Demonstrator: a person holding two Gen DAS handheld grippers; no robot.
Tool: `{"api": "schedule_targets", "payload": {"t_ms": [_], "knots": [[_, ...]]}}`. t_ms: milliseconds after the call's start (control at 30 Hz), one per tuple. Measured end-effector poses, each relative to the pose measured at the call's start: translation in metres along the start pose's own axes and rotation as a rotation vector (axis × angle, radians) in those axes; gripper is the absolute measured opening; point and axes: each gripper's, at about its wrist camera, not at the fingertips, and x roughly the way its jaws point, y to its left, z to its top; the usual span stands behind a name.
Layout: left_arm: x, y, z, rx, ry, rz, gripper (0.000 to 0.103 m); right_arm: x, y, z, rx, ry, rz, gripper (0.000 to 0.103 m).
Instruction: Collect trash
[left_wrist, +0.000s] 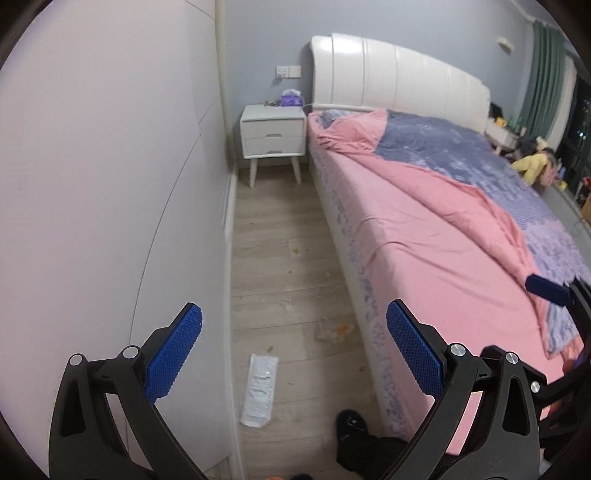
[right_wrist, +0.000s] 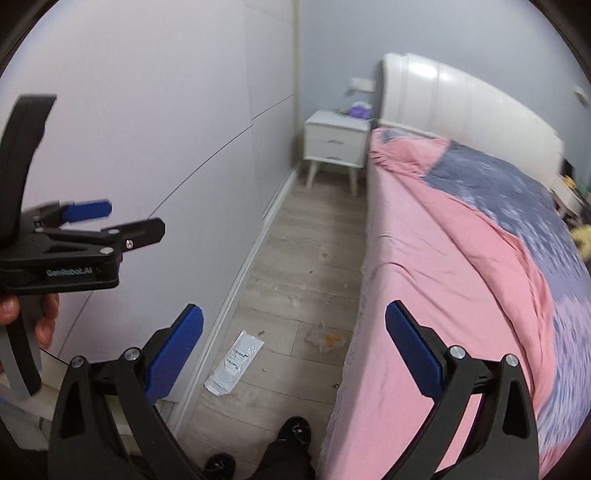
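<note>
A white printed plastic wrapper (left_wrist: 259, 389) lies on the wood floor by the wall; it also shows in the right wrist view (right_wrist: 235, 362). A clear crumpled wrapper with orange crumbs (left_wrist: 331, 331) lies close to the bed base, also seen in the right wrist view (right_wrist: 325, 338). Small crumbs are scattered along the floor. My left gripper (left_wrist: 293, 350) is open and empty, held high above the floor. My right gripper (right_wrist: 293, 350) is open and empty, also high. The left gripper shows at the left of the right wrist view (right_wrist: 92, 218).
A narrow floor strip runs between a white wardrobe wall (left_wrist: 110, 184) and the bed (left_wrist: 424, 229) with pink and blue bedding. A white nightstand (left_wrist: 273, 131) with a purple tissue pack stands at the far end. The person's black slippers (right_wrist: 295, 430) are below.
</note>
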Motion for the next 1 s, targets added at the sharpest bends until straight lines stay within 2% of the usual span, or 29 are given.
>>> {"api": "schedule_targets", "payload": {"t_ms": [133, 267, 400, 633, 700, 1000], "knots": [[0.023, -0.001, 0.022, 0.003, -0.024, 0.041, 0.097, 0.039, -0.027, 0.030, -0.057, 0.017, 0.080, 0.096], [0.064, 0.018, 0.025, -0.087, 0.053, 0.047, 0.097, 0.077, -0.038, 0.046, -0.080, 0.068, 0.091, 0.096], [0.109, 0.035, 0.021, -0.114, 0.107, 0.059, 0.097, 0.115, -0.045, 0.053, -0.053, 0.108, 0.089, 0.096], [0.194, 0.050, 0.008, -0.037, 0.136, 0.039, 0.097, 0.189, -0.038, 0.038, -0.001, 0.158, 0.043, 0.096], [0.219, 0.052, -0.002, -0.041, 0.154, 0.000, 0.097, 0.210, -0.038, 0.034, 0.018, 0.159, 0.040, 0.096], [0.355, 0.028, -0.061, -0.026, 0.204, -0.029, 0.097, 0.327, -0.060, -0.022, 0.078, 0.168, -0.004, 0.096]]}}
